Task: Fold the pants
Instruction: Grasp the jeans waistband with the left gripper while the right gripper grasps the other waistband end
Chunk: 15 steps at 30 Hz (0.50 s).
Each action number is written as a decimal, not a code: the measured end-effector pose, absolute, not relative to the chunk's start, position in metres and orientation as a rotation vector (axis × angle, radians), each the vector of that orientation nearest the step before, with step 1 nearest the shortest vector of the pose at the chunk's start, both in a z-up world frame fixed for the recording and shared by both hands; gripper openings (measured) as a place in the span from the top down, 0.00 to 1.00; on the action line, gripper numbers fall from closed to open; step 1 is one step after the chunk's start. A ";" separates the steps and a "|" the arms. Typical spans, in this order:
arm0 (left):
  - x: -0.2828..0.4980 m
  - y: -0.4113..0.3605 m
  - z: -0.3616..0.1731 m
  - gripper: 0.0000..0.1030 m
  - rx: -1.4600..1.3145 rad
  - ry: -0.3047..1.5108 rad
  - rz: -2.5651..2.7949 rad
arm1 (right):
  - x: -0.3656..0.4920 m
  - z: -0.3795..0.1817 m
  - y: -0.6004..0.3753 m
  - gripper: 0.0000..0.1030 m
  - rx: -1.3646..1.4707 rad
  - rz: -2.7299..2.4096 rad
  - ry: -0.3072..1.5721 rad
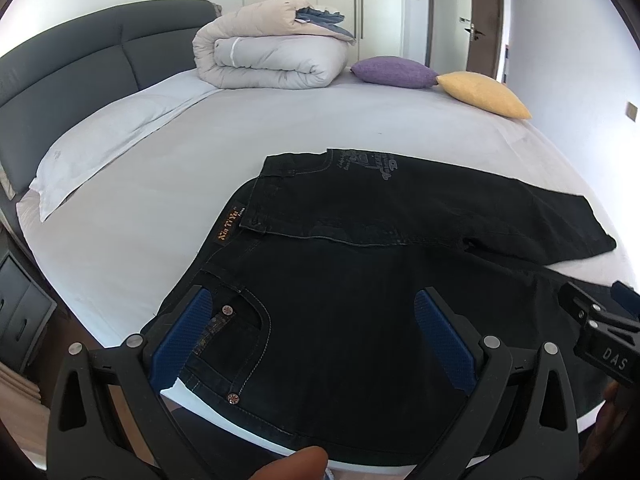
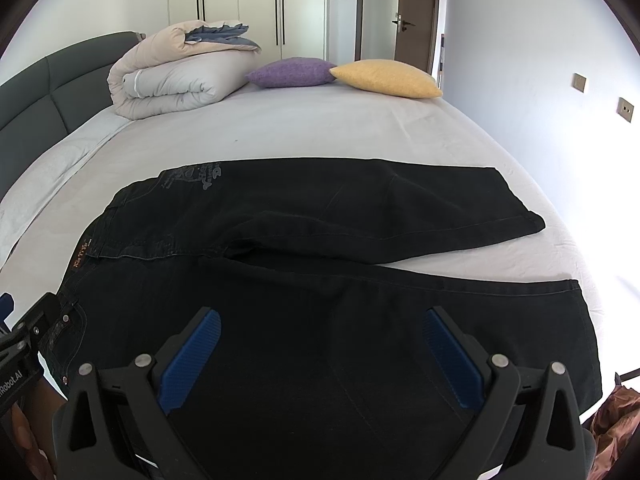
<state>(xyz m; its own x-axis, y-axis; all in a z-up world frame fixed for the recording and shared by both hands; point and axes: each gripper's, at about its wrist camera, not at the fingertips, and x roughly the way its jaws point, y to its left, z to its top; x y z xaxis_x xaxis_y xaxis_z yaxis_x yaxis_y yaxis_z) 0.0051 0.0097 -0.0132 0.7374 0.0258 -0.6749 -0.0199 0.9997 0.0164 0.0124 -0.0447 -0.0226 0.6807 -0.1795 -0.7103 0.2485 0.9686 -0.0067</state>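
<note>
Black jeans (image 1: 360,280) lie spread flat on the near edge of the bed, waistband to the left, both legs running right; they also show in the right wrist view (image 2: 320,264). The far leg angles away from the near leg. My left gripper (image 1: 310,304) is open and empty, hovering over the near hip pocket. My right gripper (image 2: 322,326) is open and empty, hovering over the near leg's thigh. Each gripper shows at the edge of the other's view: the right one (image 1: 604,328), the left one (image 2: 20,344).
The bed's grey sheet (image 1: 280,136) stretches behind the jeans. A rolled duvet (image 1: 272,52), a purple cushion (image 1: 394,72) and a yellow cushion (image 1: 484,94) lie at the far side. A white pillow (image 1: 104,152) lies by the dark headboard (image 1: 68,72). A nightstand (image 1: 20,304) stands left.
</note>
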 end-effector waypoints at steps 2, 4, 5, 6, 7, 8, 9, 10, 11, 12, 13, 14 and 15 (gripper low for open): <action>0.008 0.012 -0.013 0.00 0.009 0.740 0.030 | 0.015 -0.022 -0.045 0.00 0.088 -0.233 0.791; 0.011 0.014 -0.014 0.00 0.001 0.755 0.013 | 0.017 -0.021 -0.046 0.00 0.084 -0.231 0.793; 0.013 0.017 -0.014 0.00 -0.011 0.758 0.000 | 0.018 -0.020 -0.048 0.00 0.082 -0.230 0.793; 0.016 0.020 -0.014 0.00 -0.025 0.758 -0.012 | 0.020 -0.020 -0.048 0.00 0.079 -0.226 0.793; 0.022 0.025 -0.012 0.00 -0.039 0.758 -0.028 | 0.022 -0.019 -0.049 0.00 0.077 -0.218 0.793; 0.027 0.028 -0.011 0.00 -0.037 0.757 -0.041 | 0.024 -0.019 -0.050 0.00 0.075 -0.209 0.794; 0.035 0.030 -0.009 0.00 -0.025 0.750 -0.064 | 0.027 -0.019 -0.052 0.00 0.072 -0.194 0.797; 0.043 0.032 -0.006 0.00 -0.009 0.739 -0.088 | 0.030 -0.018 -0.053 0.00 0.071 -0.174 0.798; 0.050 0.033 -0.005 0.00 0.012 0.736 -0.116 | 0.033 -0.018 -0.054 0.00 0.071 -0.159 0.798; 0.061 0.034 -0.004 0.00 0.032 0.749 -0.139 | 0.038 -0.017 -0.055 0.00 0.072 -0.125 0.797; 0.073 0.034 -0.004 0.00 0.053 0.775 -0.160 | 0.043 -0.015 -0.056 0.00 0.074 -0.084 0.799; 0.085 0.035 -0.003 0.00 0.071 0.790 -0.184 | 0.047 -0.014 -0.057 0.00 0.077 -0.057 0.800; 0.093 0.036 -0.002 0.00 0.085 0.783 -0.203 | 0.056 -0.011 -0.058 0.00 0.082 0.002 0.803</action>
